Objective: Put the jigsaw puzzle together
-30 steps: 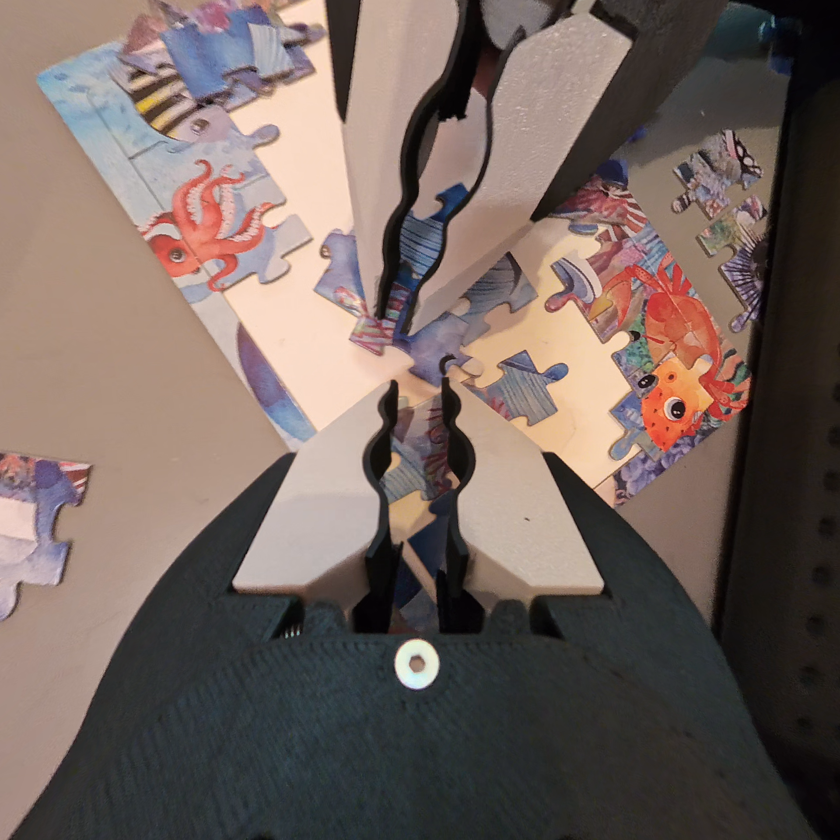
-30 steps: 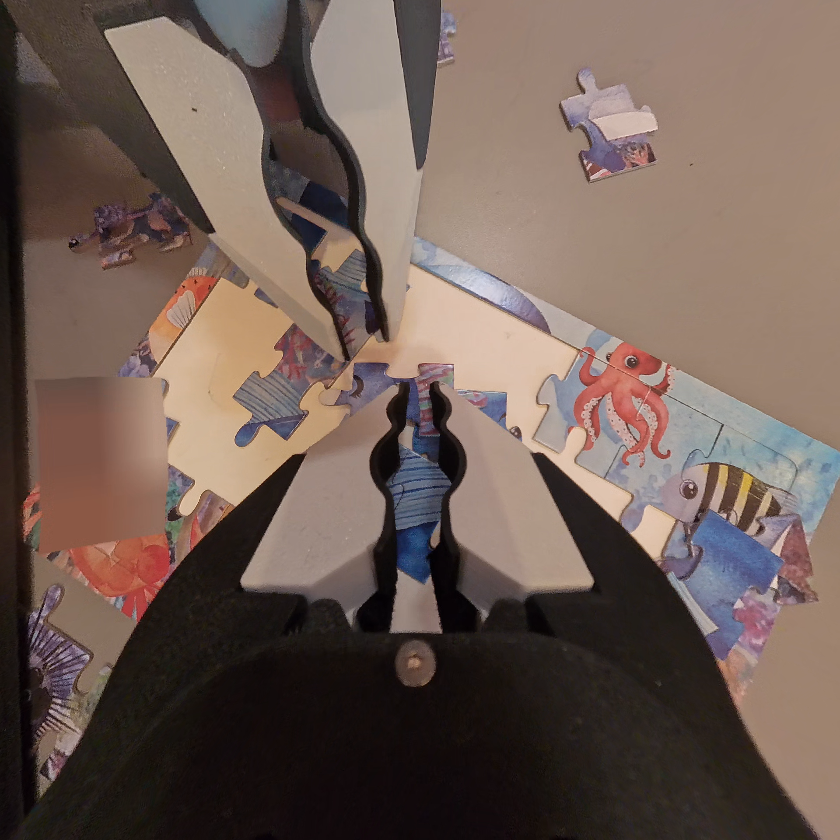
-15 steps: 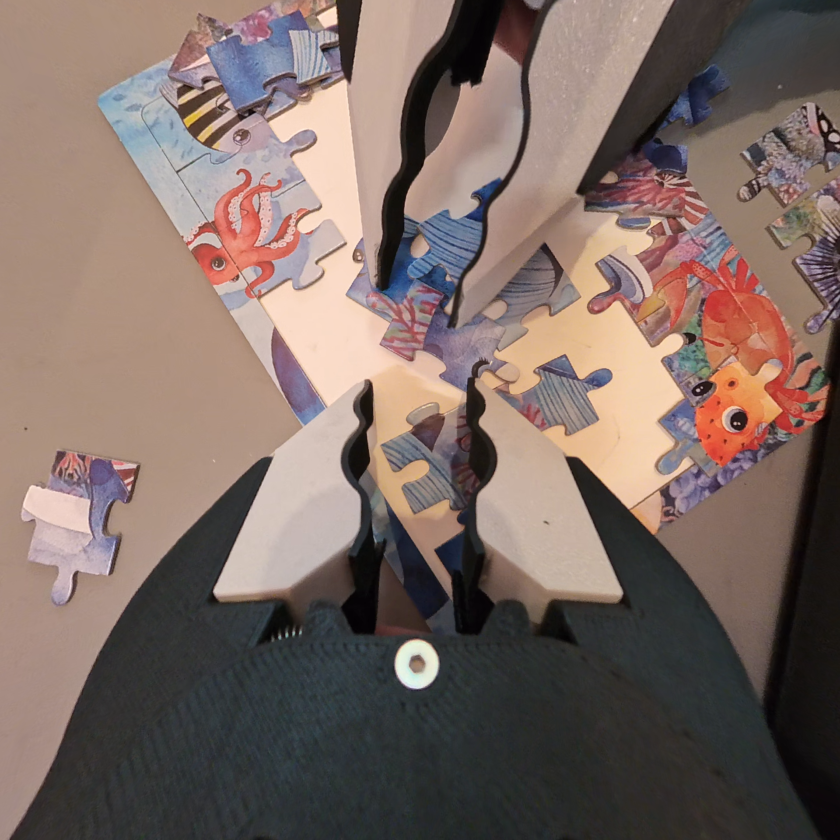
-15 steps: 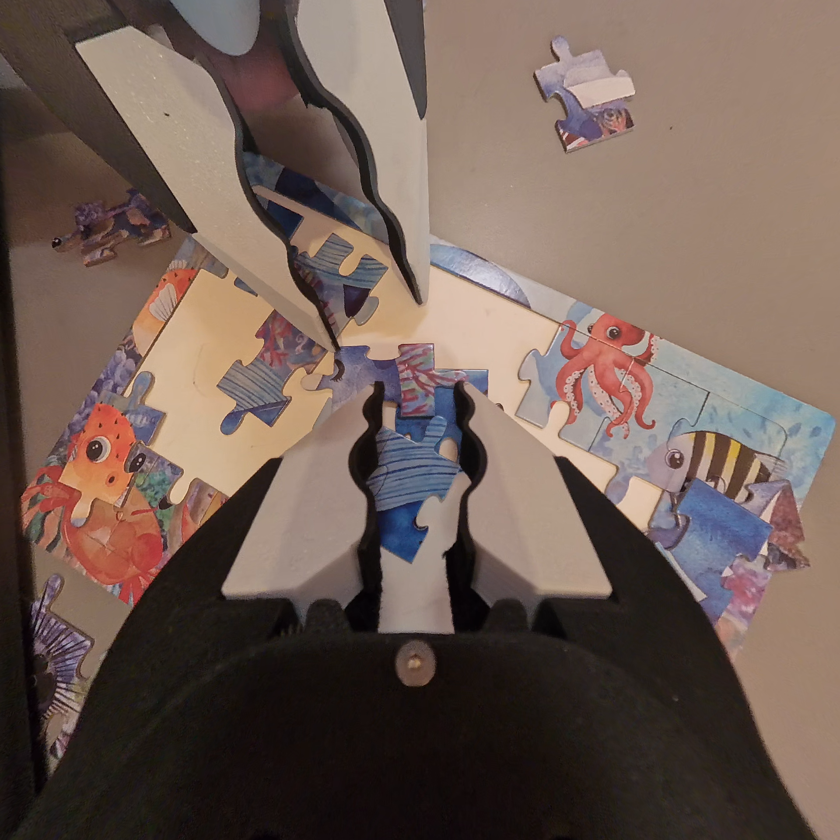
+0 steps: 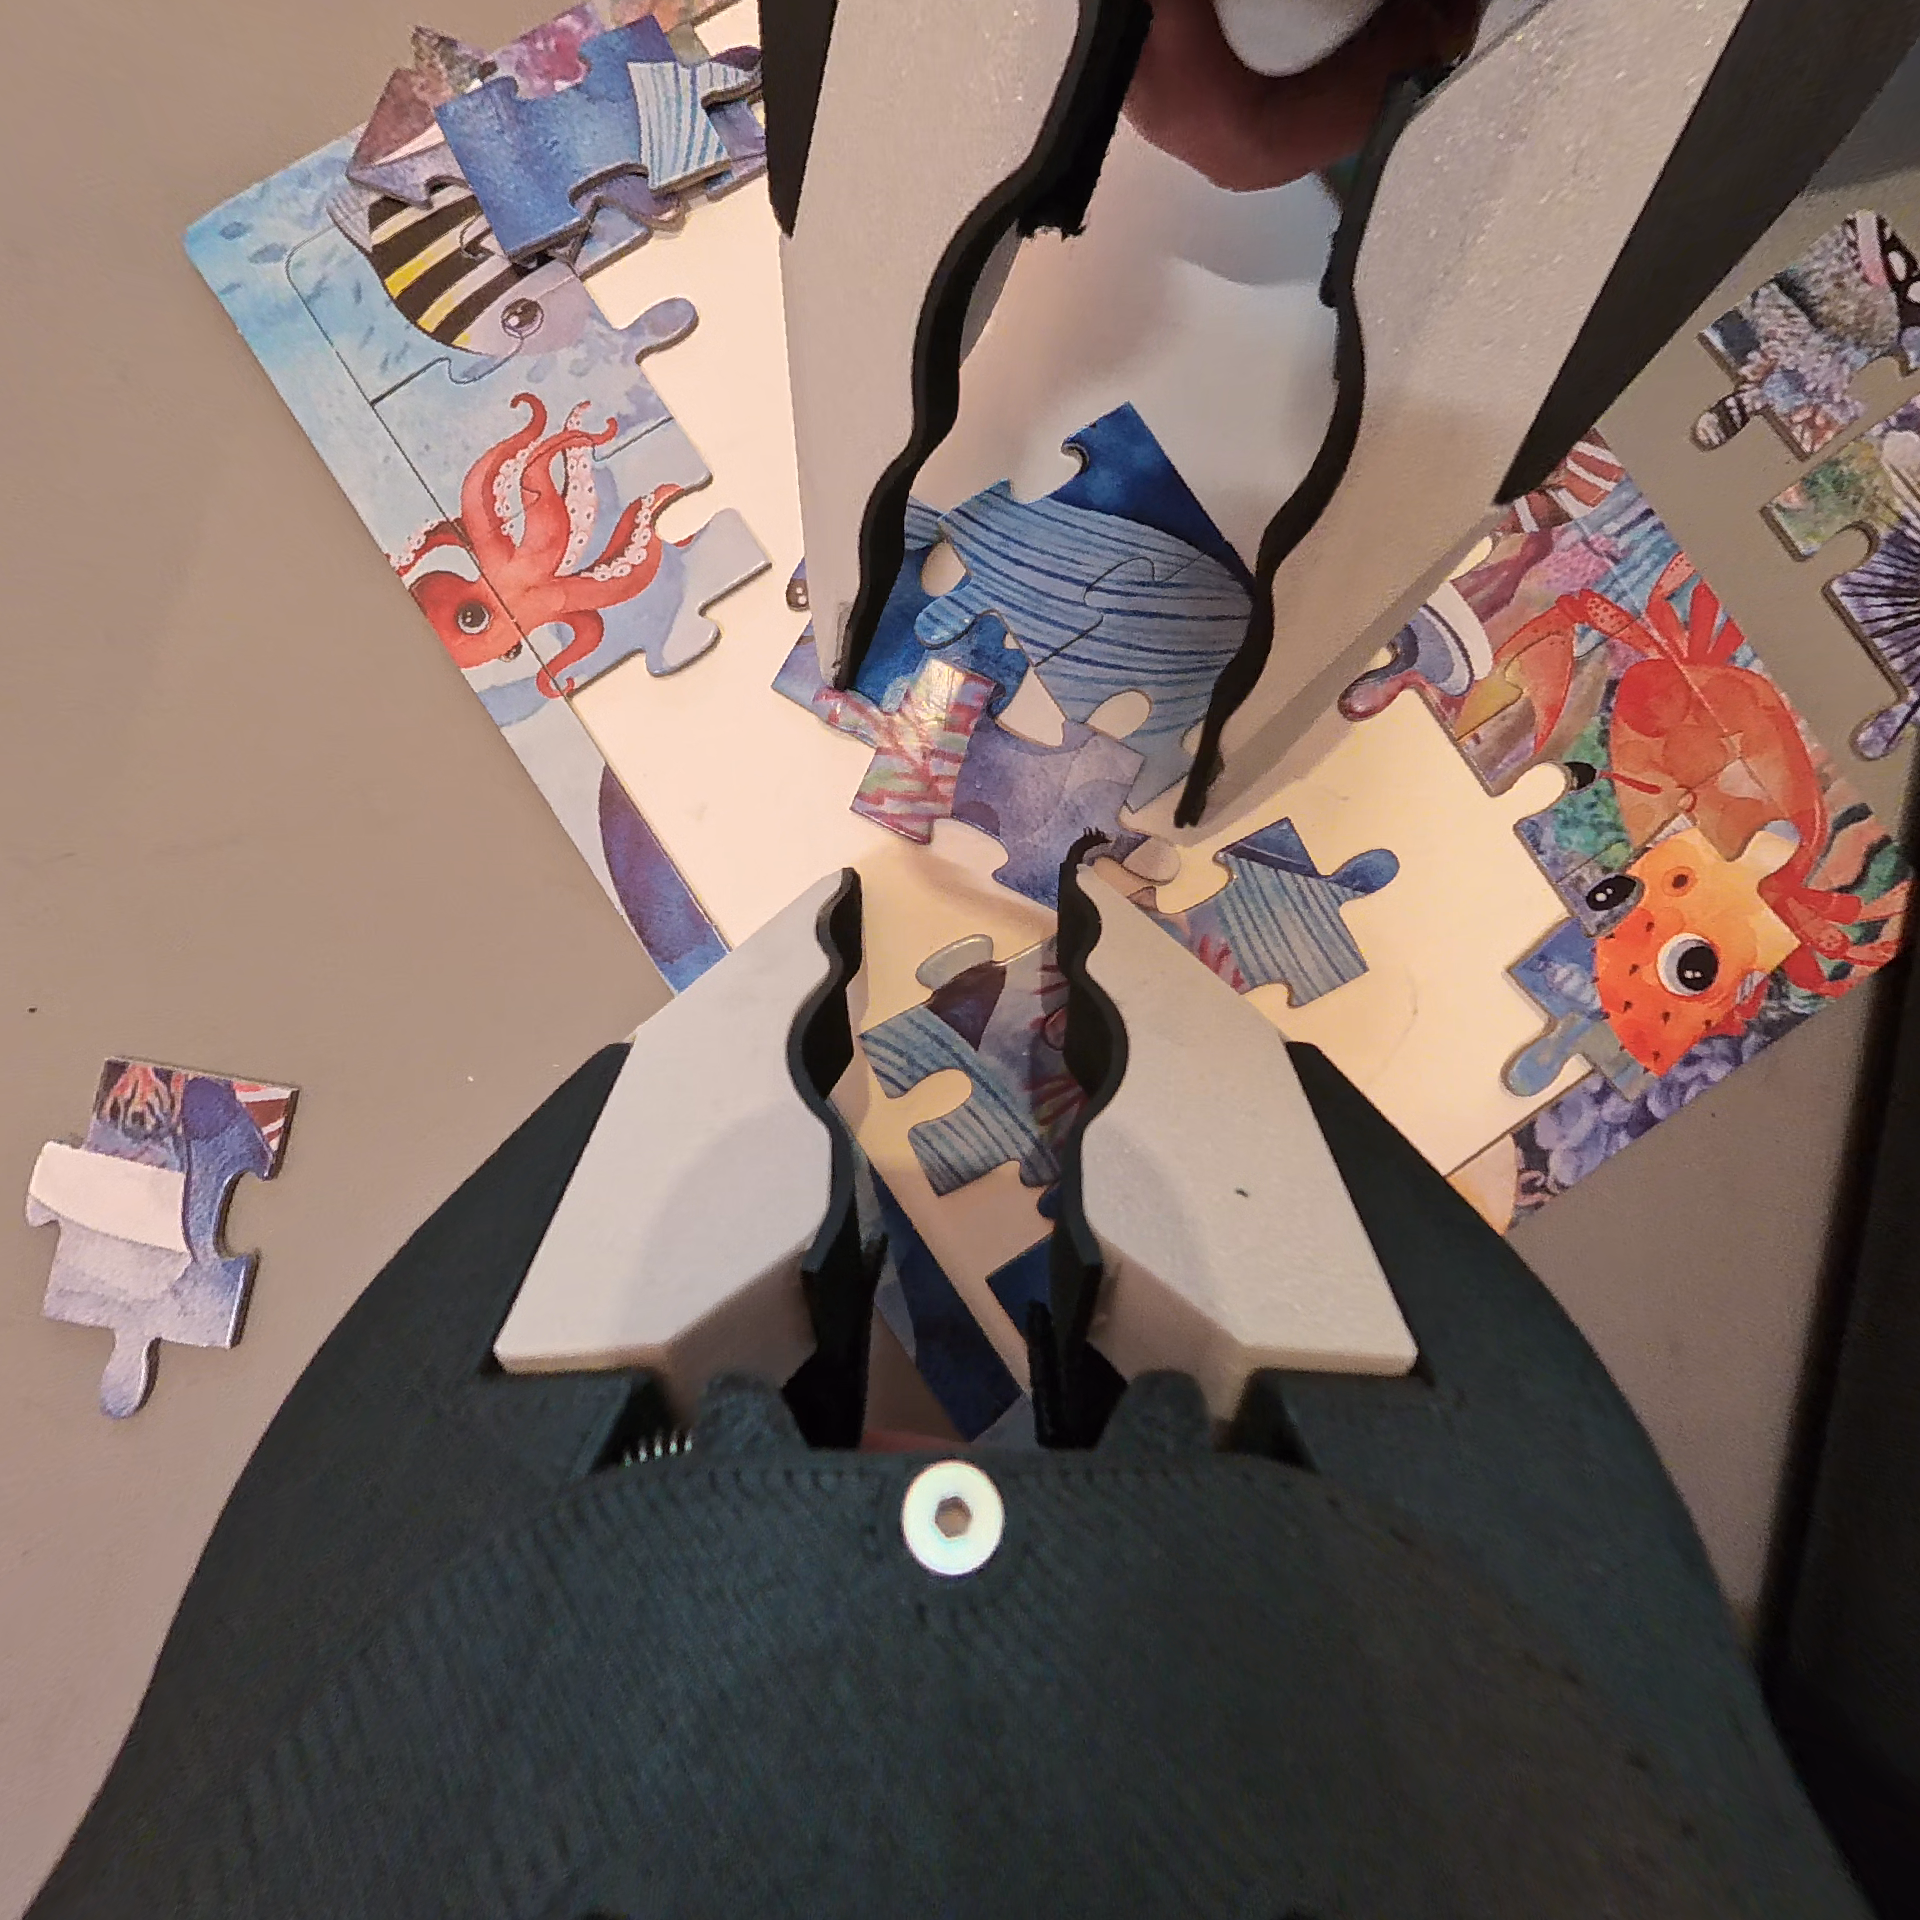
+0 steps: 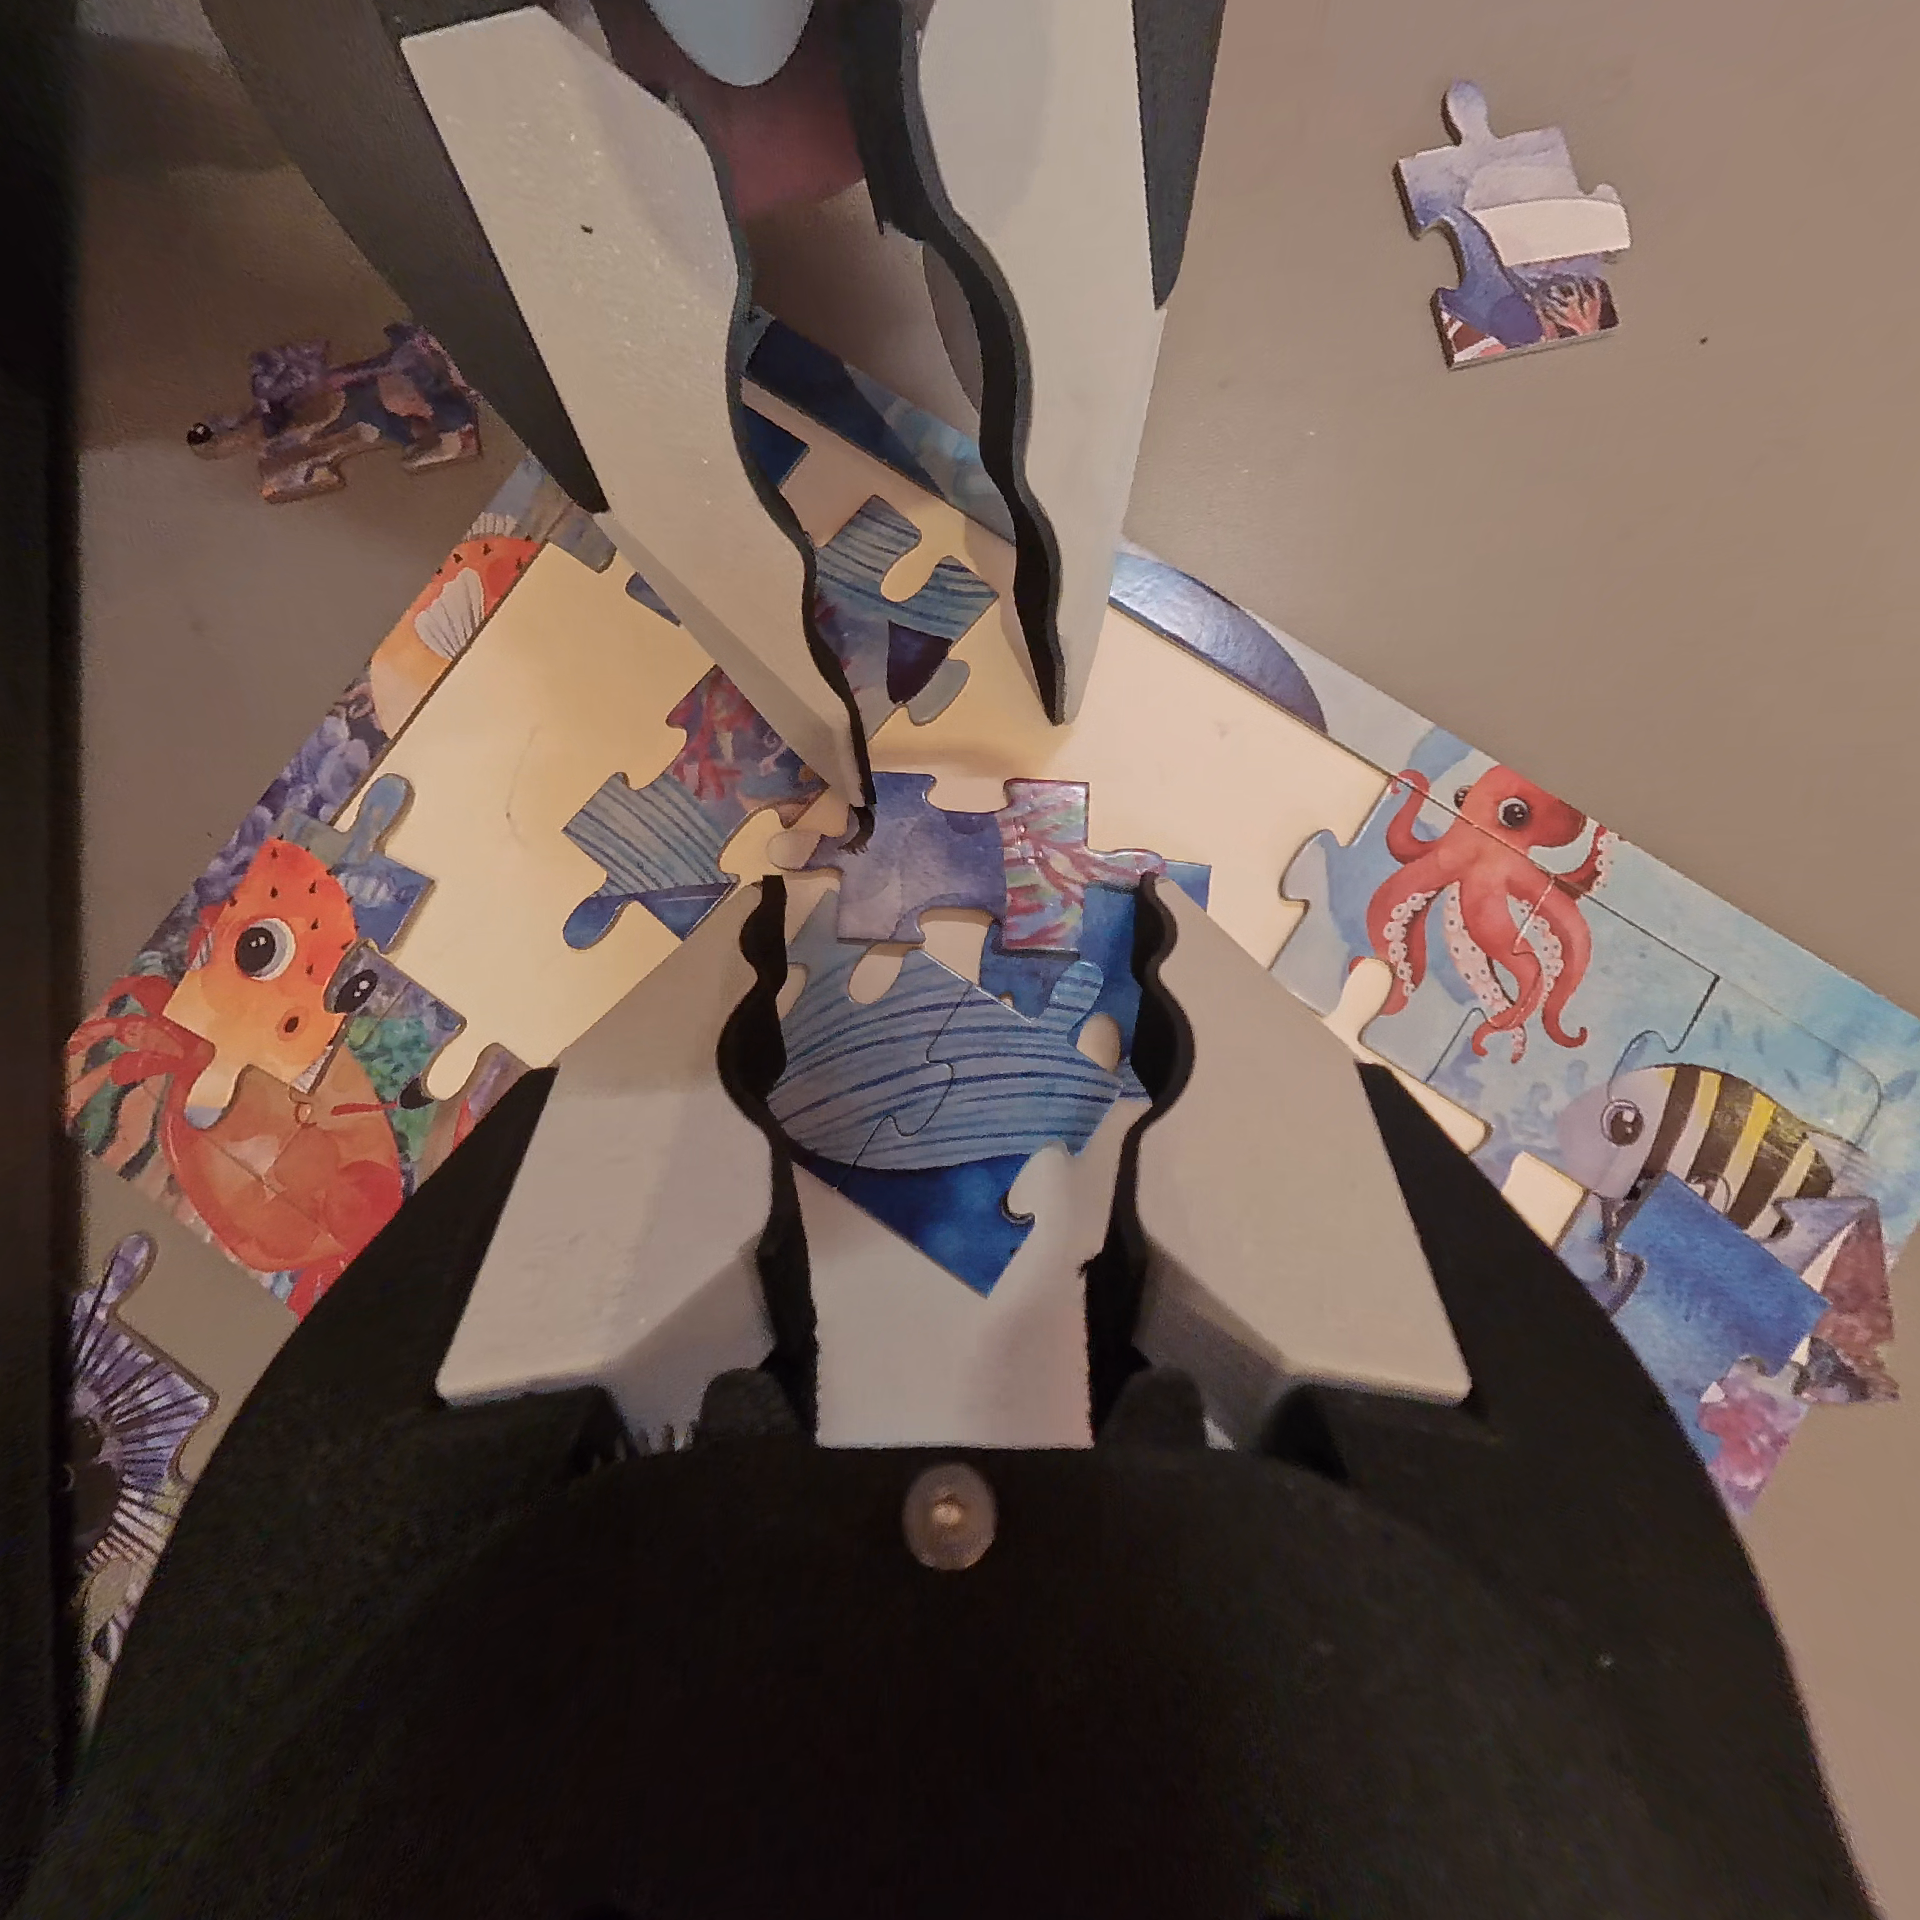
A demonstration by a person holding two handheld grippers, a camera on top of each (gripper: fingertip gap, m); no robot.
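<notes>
Both grippers hang over the puzzle tray [image 5: 717,810] facing each other, and neither one has hold of anything. Left gripper [image 5: 961,883] has its jaws parted a moderate way, with a blue striped piece [image 5: 951,1091] lying flat on the cream board below the gap, not touching the fingers. Right gripper [image 6: 956,883] is spread wider, and under it sits a cluster of joined blue striped whale pieces [image 6: 935,1081], with a purple piece [image 6: 914,862] and a pink coral piece [image 6: 1049,862] just beyond its tips.

Tray sits at an angle on the grey-tan table [image 6: 1558,540]. On one end the red octopus [image 5: 530,561] and striped fish [image 5: 447,260] pieces are in place, with a small heap of loose pieces [image 5: 561,156] stacked by the fish. Other end has the orange crab [image 5: 1683,717] and orange spotted fish [image 5: 1683,956] fitted. Most of the middle is bare cream board, with one more lone striped piece [image 5: 1288,914] lying on it.

Off the tray: a piece with a peeling white strip [image 5: 156,1216] by itself on the table, plus a few purple and patterned ones [image 5: 1829,343] near the dark edge.
</notes>
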